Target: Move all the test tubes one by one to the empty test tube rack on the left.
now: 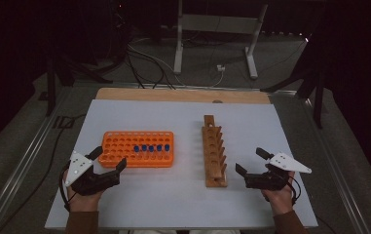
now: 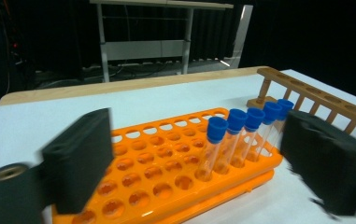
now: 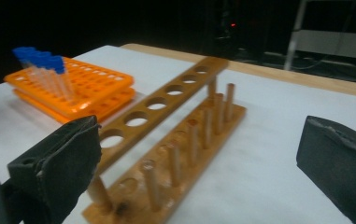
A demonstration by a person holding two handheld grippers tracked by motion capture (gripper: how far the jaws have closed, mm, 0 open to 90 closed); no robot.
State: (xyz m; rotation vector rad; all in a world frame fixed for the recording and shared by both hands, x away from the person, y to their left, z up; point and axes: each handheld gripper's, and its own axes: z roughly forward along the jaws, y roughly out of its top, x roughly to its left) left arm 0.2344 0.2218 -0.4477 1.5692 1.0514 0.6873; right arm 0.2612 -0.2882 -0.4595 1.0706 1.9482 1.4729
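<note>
An orange tube rack [image 1: 120, 146] lies left of centre on the white table and holds several clear tubes with blue caps [image 1: 151, 147] in a row. From the left gripper view the orange tube rack [image 2: 166, 182] and the blue-capped tubes [image 2: 241, 135] stand just ahead of the jaws. My left gripper [image 1: 108, 159] is at the rack's near left corner, open, with nothing between its jaws. A wooden rack [image 1: 214, 148] with pegs and holes lies right of centre. My right gripper [image 1: 251, 161] hovers just right of its near end, open and holding nothing. The wooden rack [image 3: 175, 130] fills the space ahead of it.
The white table top [image 1: 173, 204] has bare room in front of both racks. A wooden strip [image 1: 183, 94] runs along its far edge. Behind it stand a metal desk frame [image 1: 217, 29] and cables on a dark floor.
</note>
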